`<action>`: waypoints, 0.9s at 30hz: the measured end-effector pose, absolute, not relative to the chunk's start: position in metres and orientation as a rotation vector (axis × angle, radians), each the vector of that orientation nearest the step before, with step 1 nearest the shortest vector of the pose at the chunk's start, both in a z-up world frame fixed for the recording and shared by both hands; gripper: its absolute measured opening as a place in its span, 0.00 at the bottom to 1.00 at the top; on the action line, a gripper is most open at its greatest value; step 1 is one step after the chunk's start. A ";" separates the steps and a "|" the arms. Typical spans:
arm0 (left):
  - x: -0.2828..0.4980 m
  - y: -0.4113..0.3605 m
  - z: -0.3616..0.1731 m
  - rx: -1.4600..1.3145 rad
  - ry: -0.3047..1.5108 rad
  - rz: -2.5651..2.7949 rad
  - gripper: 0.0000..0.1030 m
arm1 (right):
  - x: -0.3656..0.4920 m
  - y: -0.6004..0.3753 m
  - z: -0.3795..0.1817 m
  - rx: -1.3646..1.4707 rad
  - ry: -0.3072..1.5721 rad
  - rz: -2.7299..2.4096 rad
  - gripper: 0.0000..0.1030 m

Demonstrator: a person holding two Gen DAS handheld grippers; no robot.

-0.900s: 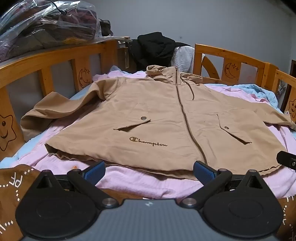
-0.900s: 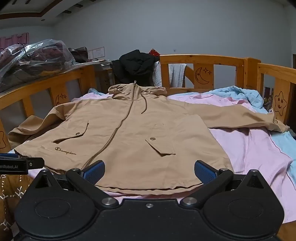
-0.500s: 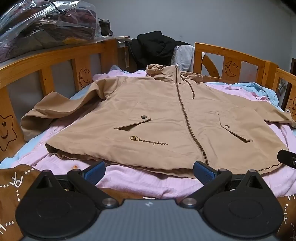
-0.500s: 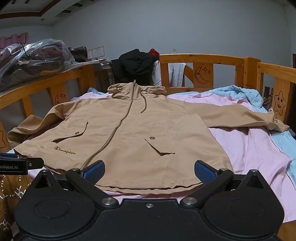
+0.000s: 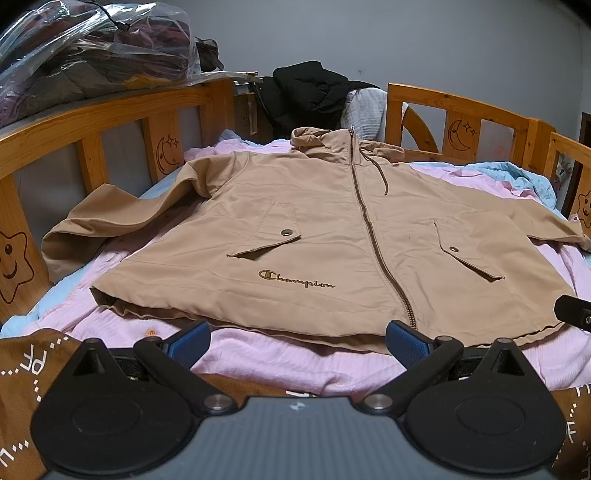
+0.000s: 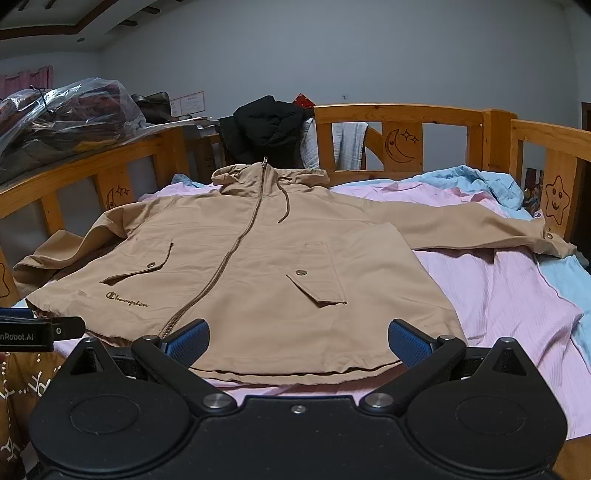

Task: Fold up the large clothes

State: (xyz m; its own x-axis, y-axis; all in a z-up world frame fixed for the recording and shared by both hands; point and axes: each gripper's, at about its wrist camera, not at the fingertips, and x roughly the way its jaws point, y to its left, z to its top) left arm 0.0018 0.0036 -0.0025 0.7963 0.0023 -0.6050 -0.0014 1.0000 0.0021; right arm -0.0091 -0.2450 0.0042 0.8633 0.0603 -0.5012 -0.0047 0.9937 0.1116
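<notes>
Both claws, left claw (image 5: pixel 297 341) and right claw (image 6: pixel 297 341), hover spread wide at the jacket (image 5: pixel 332 236) hem; I'd grab the far sleeves first, folding inward

We're looking across a wooden bed frame (image 6: pixel 399 110) in warm orange pine, its rails carved with moons (image 6: pixel 400 146) and smiling stars (image 6: pixel 556 201). Behind it we see a plain grey-blue wall (image 6: pixel 332 51), evenly and dimly lit. Up in the corner we catch a stepped ceiling trim (image 6: pixel 55 27) in dark wood, and far left a strip of pink curtain (image 6: pixel 26 79). On the bed we have a pink sheet (image 6: pixel 498 295) over a light blue blanket (image 6: pixel 480 177). Along the left side we spot a clear plastic bag (image 5: pixel 92 48) stuffed with dark clothing, sitting on a ledge level with the rail. A black puffy jacket (image 6: pixel 269 125) hangs over the headboard beside a white cloth (image 6: pixel 349 144).
</notes>
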 end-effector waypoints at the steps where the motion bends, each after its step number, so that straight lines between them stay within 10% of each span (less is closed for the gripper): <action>1: 0.002 0.003 -0.002 0.001 0.650 0.002 1.00 | -0.009 -0.245 0.004 0.108 0.529 0.036 1.00; 27: 0.004 0.004 -0.001 0.031 0.668 0.041 1.00 | -0.008 -0.250 0.004 0.133 0.542 0.015 1.00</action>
State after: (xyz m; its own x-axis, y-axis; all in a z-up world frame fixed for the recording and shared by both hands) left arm 0.0044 0.0042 -0.0008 0.7844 0.0486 -0.6183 -0.0283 0.9987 0.0425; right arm -0.0083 -0.2504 0.0042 0.8567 0.0493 -0.5134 0.0209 0.9913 0.1300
